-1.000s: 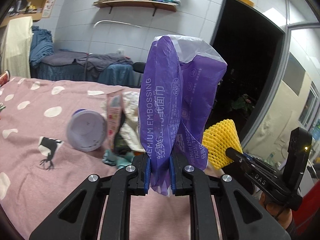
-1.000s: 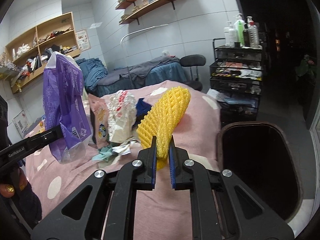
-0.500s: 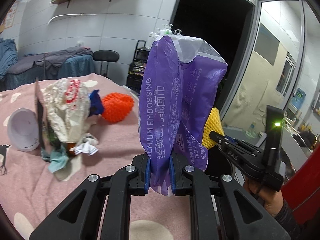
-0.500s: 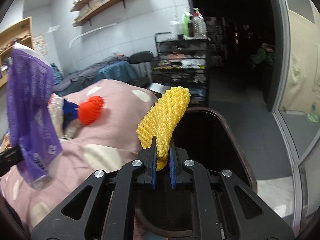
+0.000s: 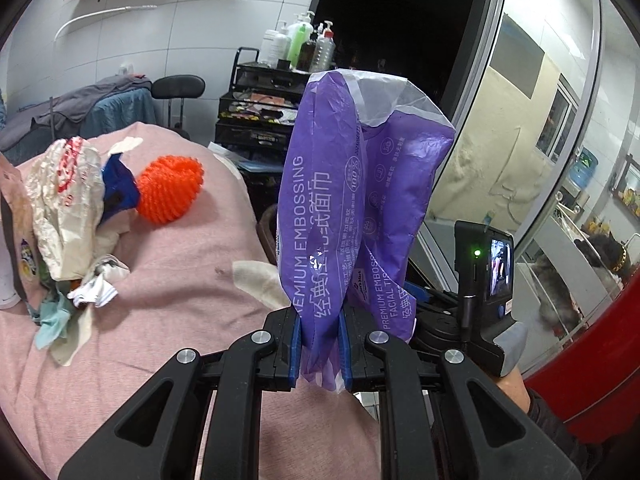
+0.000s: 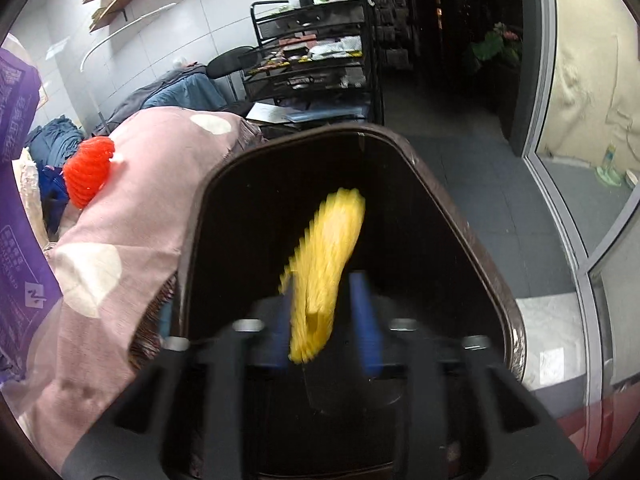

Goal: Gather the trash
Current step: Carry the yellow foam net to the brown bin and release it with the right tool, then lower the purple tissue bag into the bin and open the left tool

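The right gripper [image 6: 326, 320] is shown above the open bin [image 6: 472, 216], its jaws spread and just opened; the yellow net [image 6: 328, 264] lies loose between them, blurred and apparently no longer pinched. The left gripper [image 5: 320, 344] has its jaws pressed onto the lower end of the purple wrapper [image 5: 352, 208], which stands upright above them. The remaining trash, an orange net [image 5: 170, 188] and a heap of wrappers [image 5: 68, 216], lies on the pink bed [image 5: 192, 280] near the edge beside the bin.

Risks, as judged: the yellow net may snag on a blue pad (its mesh is light and clingy) and fail to drop, or drift past the rim if the gripper is withdrawn too soon. The purple wrapper, held only by its bottom end, could slip or fold over before the bin is reached.

Hidden or unclear: the bin's floor is dark, so its contents cannot be told. Contact between net and pads is obscured by motion blur. The heap's left part is cut off by the left view's edge.
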`<act>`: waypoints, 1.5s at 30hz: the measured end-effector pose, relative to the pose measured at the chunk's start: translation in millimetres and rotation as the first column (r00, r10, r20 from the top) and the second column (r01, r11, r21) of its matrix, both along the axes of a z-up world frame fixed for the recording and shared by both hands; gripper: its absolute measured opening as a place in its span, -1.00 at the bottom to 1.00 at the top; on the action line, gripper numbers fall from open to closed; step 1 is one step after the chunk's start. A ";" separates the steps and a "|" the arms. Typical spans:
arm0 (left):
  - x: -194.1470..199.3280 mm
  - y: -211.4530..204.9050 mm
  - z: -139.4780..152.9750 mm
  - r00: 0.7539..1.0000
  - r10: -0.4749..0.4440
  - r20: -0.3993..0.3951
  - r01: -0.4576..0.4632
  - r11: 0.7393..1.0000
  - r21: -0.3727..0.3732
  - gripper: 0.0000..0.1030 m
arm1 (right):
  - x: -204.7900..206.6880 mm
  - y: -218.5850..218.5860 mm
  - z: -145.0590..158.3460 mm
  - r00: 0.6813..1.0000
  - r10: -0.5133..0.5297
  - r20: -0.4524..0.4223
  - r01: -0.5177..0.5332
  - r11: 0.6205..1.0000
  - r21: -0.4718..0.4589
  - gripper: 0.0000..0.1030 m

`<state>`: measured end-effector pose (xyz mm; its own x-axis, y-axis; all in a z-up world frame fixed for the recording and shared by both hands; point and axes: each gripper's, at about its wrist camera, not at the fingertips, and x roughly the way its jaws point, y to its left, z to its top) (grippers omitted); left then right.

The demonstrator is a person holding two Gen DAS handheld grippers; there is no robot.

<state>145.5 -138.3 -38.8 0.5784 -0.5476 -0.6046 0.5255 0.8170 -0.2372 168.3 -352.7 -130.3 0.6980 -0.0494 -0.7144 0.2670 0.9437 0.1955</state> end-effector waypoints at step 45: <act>40.9 -106.3 -30.2 0.980 -0.079 -0.181 0.103 0.987 0.126 0.50 | -82.5 -71.8 65.5 0.901 -0.366 0.234 0.374 0.927 0.012 0.71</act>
